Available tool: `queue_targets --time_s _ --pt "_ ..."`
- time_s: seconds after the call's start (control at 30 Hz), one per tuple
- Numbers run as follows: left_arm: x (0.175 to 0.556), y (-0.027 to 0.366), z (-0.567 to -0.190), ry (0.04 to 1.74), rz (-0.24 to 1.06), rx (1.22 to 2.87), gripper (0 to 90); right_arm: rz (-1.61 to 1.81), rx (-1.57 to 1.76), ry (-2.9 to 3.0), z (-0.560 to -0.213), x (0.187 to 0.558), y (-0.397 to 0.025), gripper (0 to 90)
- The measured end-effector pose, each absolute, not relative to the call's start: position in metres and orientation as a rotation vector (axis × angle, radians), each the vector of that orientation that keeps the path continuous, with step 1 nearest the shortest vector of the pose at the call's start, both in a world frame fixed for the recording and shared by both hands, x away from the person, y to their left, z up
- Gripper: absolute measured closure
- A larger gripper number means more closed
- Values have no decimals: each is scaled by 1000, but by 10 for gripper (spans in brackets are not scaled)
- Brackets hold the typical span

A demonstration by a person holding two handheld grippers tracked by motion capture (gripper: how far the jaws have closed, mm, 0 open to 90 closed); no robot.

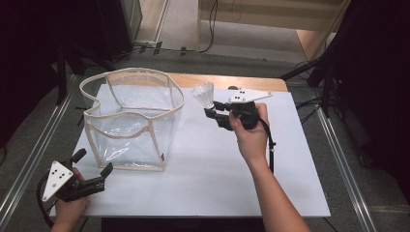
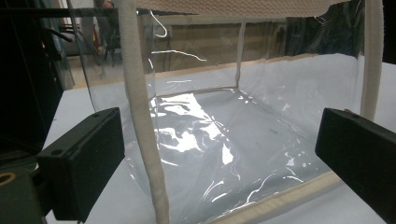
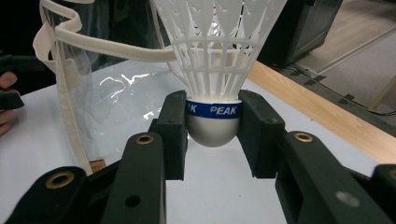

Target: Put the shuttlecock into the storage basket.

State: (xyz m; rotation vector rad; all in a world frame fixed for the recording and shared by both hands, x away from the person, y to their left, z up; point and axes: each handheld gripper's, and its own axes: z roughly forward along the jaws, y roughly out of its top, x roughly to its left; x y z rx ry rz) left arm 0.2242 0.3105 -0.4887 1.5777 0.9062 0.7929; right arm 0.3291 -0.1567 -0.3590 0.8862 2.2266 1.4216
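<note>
A clear plastic bag (image 1: pixel 133 121) with cream fabric trim stands open on the white table (image 1: pixel 217 169), left of centre. My right gripper (image 1: pixel 212 107) is shut on a white shuttlecock (image 1: pixel 204 94), held above the table just right of the bag's rim. In the right gripper view the jaws clamp the shuttlecock's cork base (image 3: pixel 212 130), blue "PEAK" band above, feathers up; the bag (image 3: pixel 93 98) stands behind to the left. My left gripper (image 1: pixel 93 164) is open near the table's front left corner, facing the bag. In the left gripper view the bag (image 2: pixel 224 135) stands close between the spread jaws.
A wooden strip (image 1: pixel 227 82) runs along the table's far edge. Metal rails (image 1: pixel 34 154) flank the table on both sides. Dark stands and cables sit on the floor behind. Bare white tabletop lies in front of and right of the bag.
</note>
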Motion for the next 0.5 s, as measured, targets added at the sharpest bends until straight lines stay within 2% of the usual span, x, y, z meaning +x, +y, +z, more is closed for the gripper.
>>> queue_targets --time_s 0.5 --pt "224 311 -489 907 792 1576 21 1441 857 2212 -345 335 -151 613"
